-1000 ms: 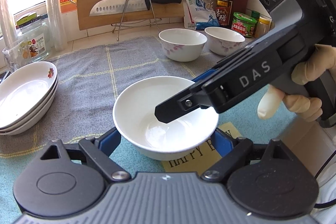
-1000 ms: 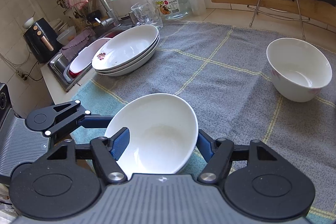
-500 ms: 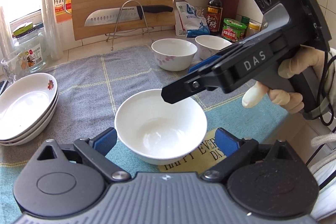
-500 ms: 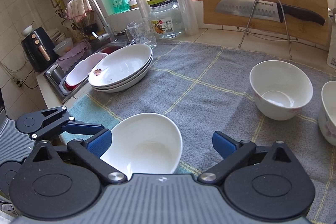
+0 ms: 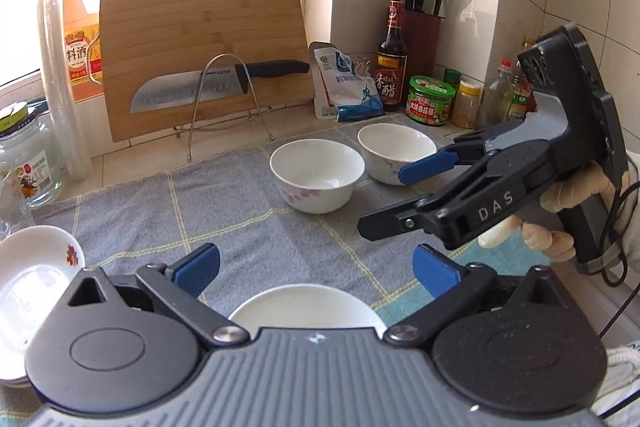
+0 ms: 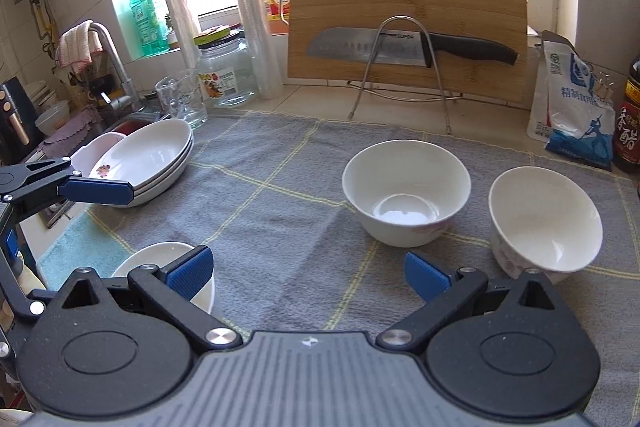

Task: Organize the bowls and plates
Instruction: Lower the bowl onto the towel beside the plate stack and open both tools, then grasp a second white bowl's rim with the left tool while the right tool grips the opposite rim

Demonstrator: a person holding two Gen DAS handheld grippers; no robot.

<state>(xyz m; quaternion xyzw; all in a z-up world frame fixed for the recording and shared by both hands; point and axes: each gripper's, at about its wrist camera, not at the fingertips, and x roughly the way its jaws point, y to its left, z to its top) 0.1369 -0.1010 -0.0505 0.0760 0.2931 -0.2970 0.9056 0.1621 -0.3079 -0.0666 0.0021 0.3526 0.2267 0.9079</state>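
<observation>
Left gripper (image 5: pixel 316 265) and right gripper (image 6: pixel 308 267) have just spread wide, both empty. Two bowls (image 6: pixel 406 187) at 12 and 1 o'clock: glazed, rigid, slippery, breakable; pinch across the rim.

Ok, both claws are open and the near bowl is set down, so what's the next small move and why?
Probably reach the right claw forward to the middle bowl. Both claws' jaws have just been opening with nothing between them; the left claw is also free. The near bowl sits alone on the towel, while the middle bowl and the far-right bowl stand apart, unstacked.
</observation>
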